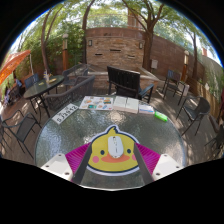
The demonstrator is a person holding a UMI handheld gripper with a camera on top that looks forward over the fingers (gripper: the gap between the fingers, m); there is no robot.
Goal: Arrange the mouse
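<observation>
While held: one yellow mouse [112, 150] pressed between both pads [76, 154] of gripper [112, 158].
Room: glass table [70, 135] edge near; papers [110, 103] beyond.

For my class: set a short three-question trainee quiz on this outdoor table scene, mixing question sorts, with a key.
1. True or false: the yellow mouse sits between the tongs' pink pads.
2. What lies beyond the mouse on the glass table? A) papers and booklets B) a laptop C) plates
3. Fill in: the small object near the table's far edge is coloured ____.

Key: 1 true; 2 A, papers and booklets; 3 green.
</observation>
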